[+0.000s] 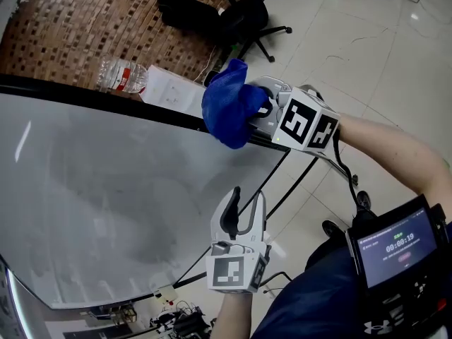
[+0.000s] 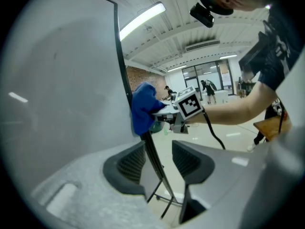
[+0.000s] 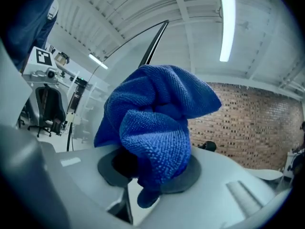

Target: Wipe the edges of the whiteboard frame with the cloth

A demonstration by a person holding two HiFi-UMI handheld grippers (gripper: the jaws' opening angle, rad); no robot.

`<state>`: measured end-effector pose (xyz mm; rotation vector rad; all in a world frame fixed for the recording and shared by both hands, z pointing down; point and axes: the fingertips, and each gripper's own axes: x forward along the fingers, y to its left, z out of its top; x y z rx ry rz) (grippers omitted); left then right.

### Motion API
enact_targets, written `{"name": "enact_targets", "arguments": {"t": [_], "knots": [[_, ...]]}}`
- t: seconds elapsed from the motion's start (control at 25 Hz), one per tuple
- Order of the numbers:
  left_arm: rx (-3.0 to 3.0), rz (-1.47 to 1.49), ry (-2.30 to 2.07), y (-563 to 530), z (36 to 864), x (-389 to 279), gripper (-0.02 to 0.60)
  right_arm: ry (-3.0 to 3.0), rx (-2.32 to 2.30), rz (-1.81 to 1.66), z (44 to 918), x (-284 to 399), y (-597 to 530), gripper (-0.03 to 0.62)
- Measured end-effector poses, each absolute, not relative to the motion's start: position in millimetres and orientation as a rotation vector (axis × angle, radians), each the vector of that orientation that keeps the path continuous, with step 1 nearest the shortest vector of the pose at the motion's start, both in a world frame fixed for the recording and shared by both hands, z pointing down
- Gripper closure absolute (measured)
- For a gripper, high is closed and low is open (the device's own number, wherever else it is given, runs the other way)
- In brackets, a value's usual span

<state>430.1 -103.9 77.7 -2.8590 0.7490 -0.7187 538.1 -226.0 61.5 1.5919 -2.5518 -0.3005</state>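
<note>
The whiteboard (image 1: 106, 175) fills the left of the head view, and its black frame (image 1: 162, 115) runs along the top edge to a corner at the right. My right gripper (image 1: 258, 111) is shut on a bunched blue cloth (image 1: 226, 108), which lies against the frame near that corner. The right gripper view shows the cloth (image 3: 157, 123) clamped between the pads, with the frame (image 3: 152, 46) behind it. Lower down, my left gripper (image 1: 244, 214) straddles the board's side edge. In its own view the frame (image 2: 150, 151) passes between the pads, and a gap shows beside the right pad (image 2: 188, 161).
A water bottle (image 1: 123, 76) and a white box (image 1: 169, 90) lie on the floor beyond the board's top edge. A black office chair (image 1: 247, 16) stands farther back. The board's stand legs (image 1: 304, 182) reach down to the right. A screen (image 1: 395, 246) sits near my body.
</note>
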Motion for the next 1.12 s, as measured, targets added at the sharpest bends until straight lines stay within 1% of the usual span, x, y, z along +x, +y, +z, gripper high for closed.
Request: {"name": "enact_targets", "arguments": {"t": [0.28, 0.6, 0.88, 1.0, 1.12], "knots": [[-2.863, -0.76, 0.757, -113, 85, 427, 0.402, -2.596, 1.656, -0.178, 79, 543, -232, 0.482], [-2.898, -0.796, 0.722, -108, 105, 434, 0.403, -2.43, 1.645, -0.131, 137, 558, -224, 0.482], [-2.925, -0.82, 0.714, -101, 119, 442, 0.403, -2.153, 1.724, -0.028, 189, 604, -220, 0.48], [-2.939, -0.839, 0.76, -104, 120, 441, 0.402, -2.19, 1.748, 0.016, 182, 606, -218, 0.48], [-2.939, -0.851, 0.777, -107, 118, 444, 0.403, -2.243, 1.743, -0.068, 153, 591, -221, 0.48]]}}
